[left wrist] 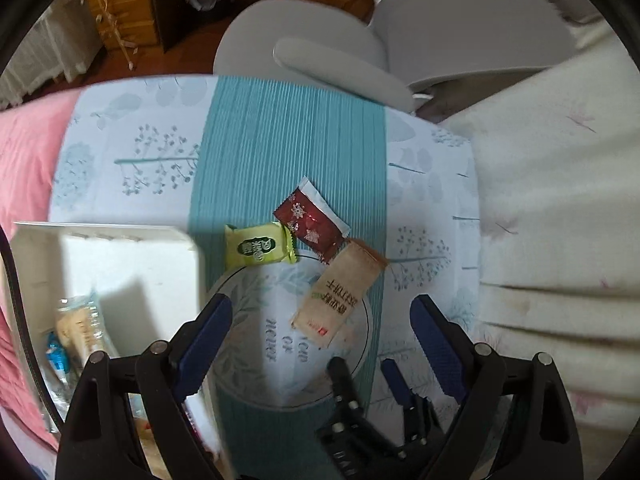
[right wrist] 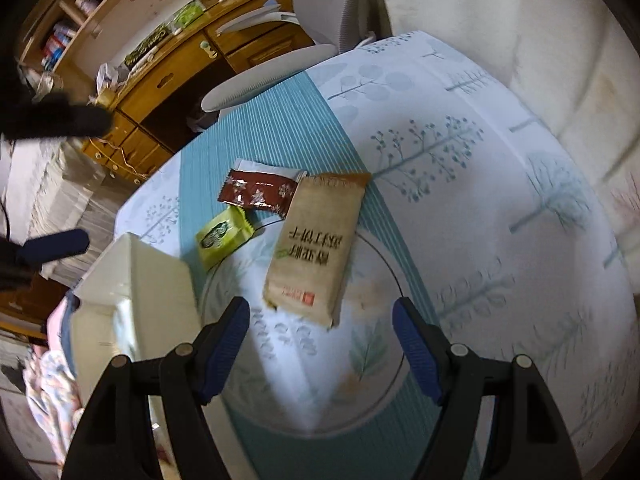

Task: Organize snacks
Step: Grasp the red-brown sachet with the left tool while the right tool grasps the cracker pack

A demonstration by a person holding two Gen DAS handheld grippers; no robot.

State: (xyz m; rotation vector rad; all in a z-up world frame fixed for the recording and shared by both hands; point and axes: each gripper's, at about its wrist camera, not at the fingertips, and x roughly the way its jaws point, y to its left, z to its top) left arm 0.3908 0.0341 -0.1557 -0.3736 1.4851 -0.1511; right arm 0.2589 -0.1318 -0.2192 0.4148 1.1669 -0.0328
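Both the left tool [left wrist: 322, 330] and right tool [right wrist: 320, 334] hang spread apart, empty, above the bench [right wrist: 460, 200]. The tan cracker packet [right wrist: 316, 248], red packet [right wrist: 260, 192] and green packet [right wrist: 222, 236] lie beside a white bin [right wrist: 152, 280].

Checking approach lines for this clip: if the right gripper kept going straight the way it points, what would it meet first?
Most likely the tan cracker packet lying on the plate. The right gripper is open and empty, with the packet's near end just ahead between its fingers. Depth is hard to judge.
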